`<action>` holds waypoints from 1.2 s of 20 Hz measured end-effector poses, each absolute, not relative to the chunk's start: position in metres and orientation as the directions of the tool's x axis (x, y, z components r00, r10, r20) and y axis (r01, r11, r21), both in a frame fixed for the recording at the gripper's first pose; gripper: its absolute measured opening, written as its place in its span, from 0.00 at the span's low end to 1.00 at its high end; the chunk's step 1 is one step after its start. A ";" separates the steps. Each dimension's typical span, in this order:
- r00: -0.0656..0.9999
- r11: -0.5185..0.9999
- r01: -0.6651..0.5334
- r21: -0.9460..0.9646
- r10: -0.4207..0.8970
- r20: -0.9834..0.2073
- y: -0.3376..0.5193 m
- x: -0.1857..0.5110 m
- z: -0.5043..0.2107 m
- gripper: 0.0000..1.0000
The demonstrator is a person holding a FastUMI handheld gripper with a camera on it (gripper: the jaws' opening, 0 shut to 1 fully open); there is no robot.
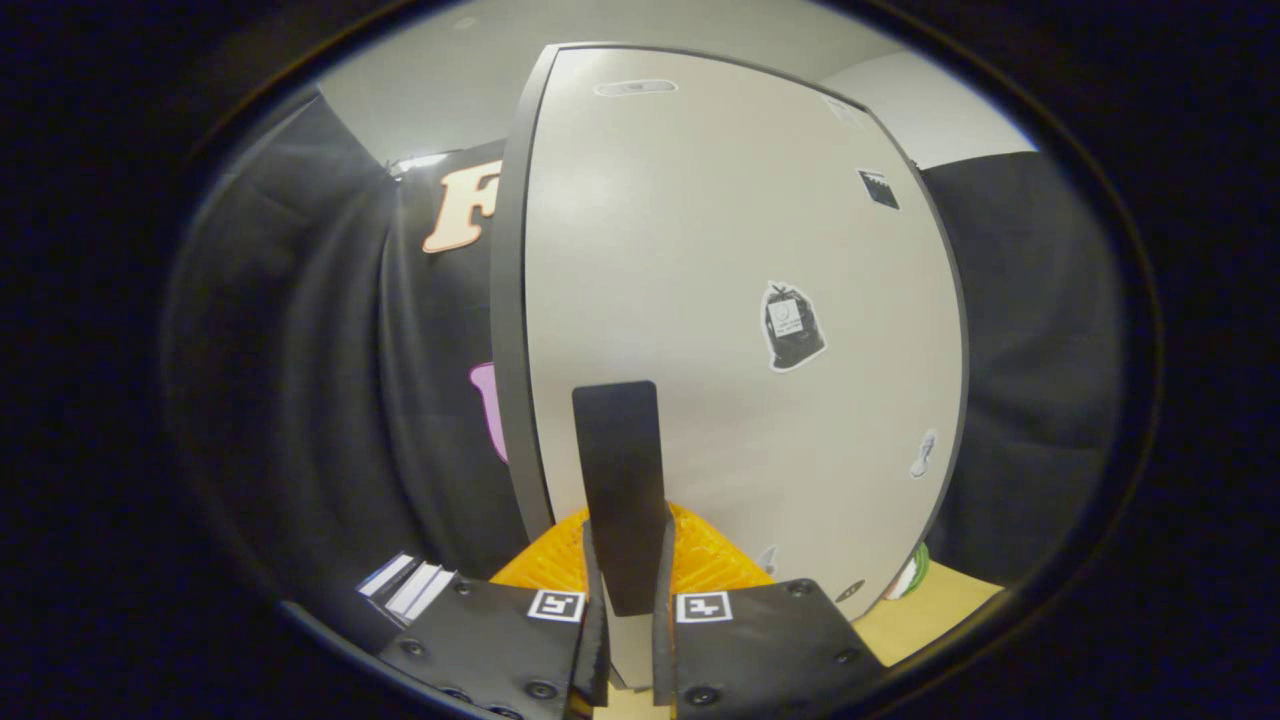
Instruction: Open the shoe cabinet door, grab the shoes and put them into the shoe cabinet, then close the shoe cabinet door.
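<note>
The gripper (628, 600) is seen at the bottom of the gripper view, with its two fingers (596, 590) drawn close together on either side of a dark flat handle (620, 480). Both fingers appear pressed against the lower part of this handle, so the claw is clamped on it. The handle rises upright from between the fingertips and is fixed to the shoe cabinet door (730, 300), a pale grey panel with a dark edge that stands directly ahead of the fingers. Several small stickers are seen on the door's face, among them a dark bag-shaped sticker (792, 327) beyond and to the right of the handle. The gripper's orange body (700, 560) is visible just behind the fingers, at the foot of the door. A light wooden surface (930, 610) is seen low on the right, beside the door's lower corner. Whether the door is fully shut cannot be told.
</note>
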State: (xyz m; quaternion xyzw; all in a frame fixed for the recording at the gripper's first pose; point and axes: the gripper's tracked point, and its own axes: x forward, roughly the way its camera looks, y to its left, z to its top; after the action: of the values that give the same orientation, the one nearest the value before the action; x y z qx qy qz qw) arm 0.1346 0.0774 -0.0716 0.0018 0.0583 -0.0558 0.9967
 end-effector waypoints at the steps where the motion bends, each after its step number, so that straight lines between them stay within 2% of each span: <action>1: 0.987 0.994 0.109 -0.007 -0.109 -0.119 0.076 0.132 -0.071 0.19; 13: 0.990 1.000 0.005 0.017 -0.003 -0.141 0.031 0.027 -0.052 0.19; 20: 0.974 0.987 -0.157 0.036 0.160 -0.159 -0.014 -0.027 -0.045 0.18; 24: 0.966 0.978 -0.204 0.029 0.206 -0.155 -0.056 -0.058 -0.039 0.18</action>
State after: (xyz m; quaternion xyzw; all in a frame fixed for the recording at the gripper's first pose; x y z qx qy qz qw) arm -0.0576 -0.0556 -0.0388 0.0063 0.0787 0.1036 0.9915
